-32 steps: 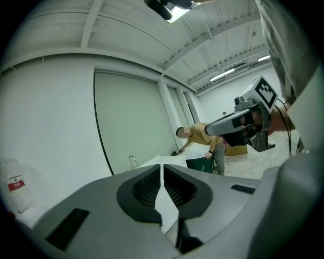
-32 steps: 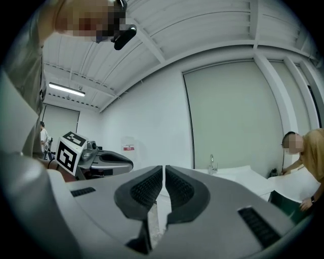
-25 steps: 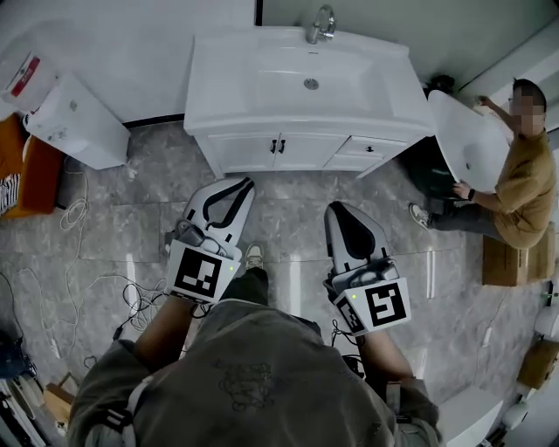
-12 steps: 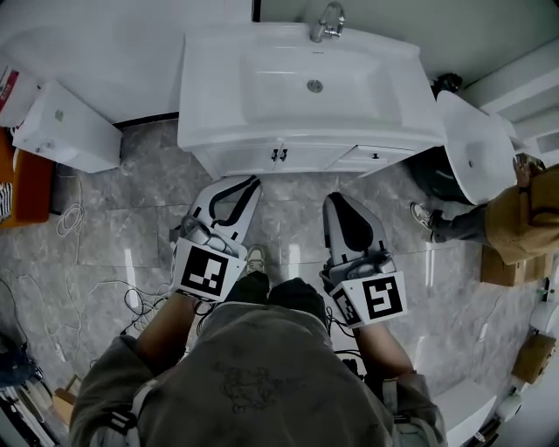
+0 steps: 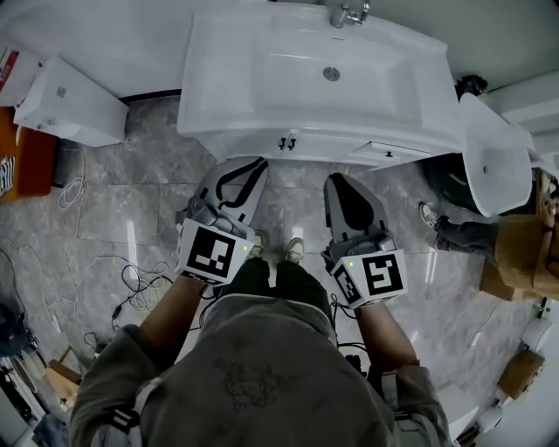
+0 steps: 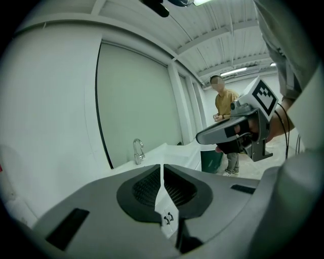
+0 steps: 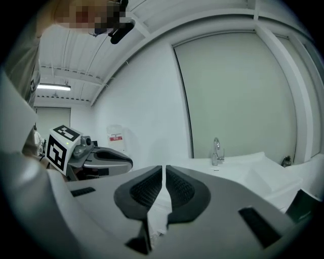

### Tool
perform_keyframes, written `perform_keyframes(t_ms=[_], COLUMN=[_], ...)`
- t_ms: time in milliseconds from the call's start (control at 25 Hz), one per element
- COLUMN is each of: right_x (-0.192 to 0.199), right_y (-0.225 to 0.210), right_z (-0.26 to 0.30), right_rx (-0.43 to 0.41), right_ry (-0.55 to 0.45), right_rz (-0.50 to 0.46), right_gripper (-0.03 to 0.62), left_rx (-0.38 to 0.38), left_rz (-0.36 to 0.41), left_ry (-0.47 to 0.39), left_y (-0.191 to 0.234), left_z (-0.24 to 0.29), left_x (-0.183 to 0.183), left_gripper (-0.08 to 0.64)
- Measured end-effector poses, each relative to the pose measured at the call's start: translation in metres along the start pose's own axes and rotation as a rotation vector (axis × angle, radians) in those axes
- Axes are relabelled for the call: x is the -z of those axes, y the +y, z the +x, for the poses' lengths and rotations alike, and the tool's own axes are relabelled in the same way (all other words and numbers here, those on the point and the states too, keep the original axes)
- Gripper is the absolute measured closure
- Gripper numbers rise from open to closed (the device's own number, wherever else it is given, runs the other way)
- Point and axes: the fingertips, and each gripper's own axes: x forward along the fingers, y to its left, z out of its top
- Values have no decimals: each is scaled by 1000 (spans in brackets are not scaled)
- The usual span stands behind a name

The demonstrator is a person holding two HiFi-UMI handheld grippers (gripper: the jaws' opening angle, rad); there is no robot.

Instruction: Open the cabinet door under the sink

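The white sink vanity [image 5: 314, 79] stands at the top of the head view, faucet [image 5: 348, 13] at its back. Under the basin rim the cabinet doors [image 5: 262, 144] are closed, with a pair of dark handles [image 5: 286, 142] at their seam. My left gripper [image 5: 252, 164] is shut and empty, its tip just short of the doors and left of the handles. To the right, my right gripper [image 5: 336, 180] is also shut and empty, a little farther back. In the left gripper view the shut jaws [image 6: 162, 171] frame the handles [image 6: 168, 218] through the lower gap.
A white box-like unit [image 5: 65, 105] stands left of the vanity, with loose cables [image 5: 131, 279] on the tiled floor beneath it. At the right a person [image 5: 524, 244] holds a loose white basin [image 5: 491, 157]; their shoe [image 5: 430, 215] is near the vanity's corner.
I have stepped closer to the vanity and both grippers have moved forward toward the cabinet doors, still shut. The person with the basin has slid toward the right edge.
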Motion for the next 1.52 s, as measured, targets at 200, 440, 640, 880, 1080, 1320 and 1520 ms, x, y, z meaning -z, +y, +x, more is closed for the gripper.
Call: perform_keyframes(t_ms=[200,440,640,880,1080,1320,1520], right_x=[38,86,123,164,208,273,321], right_y=[-18,-40,-52,-66,-79,-94,-108], right_z=[22,53,79,110,135,165,188], right_rx=[-14,-7,-3,-36,-21,7,26], right_ry=[86,140,174,177,222,275,313], right_rz=[22,70,77,149,140,148,138], right_gripper=[554,552,552,472,472,472,474], left_rx=[-27,-26,-25,18,22,28,20], left_rz=[-58,-59,-70,-101,-114,-96,-97], left_ry=[-9,29,82,132,162,192,207], left_y=[-2,-5,-2,-10,-12,-13,-11], left_z=[27,63,81,110,135,160,174], left_x=[22,56,94,136,172,217,248], left_gripper=[529,529,529,529,529,529,529])
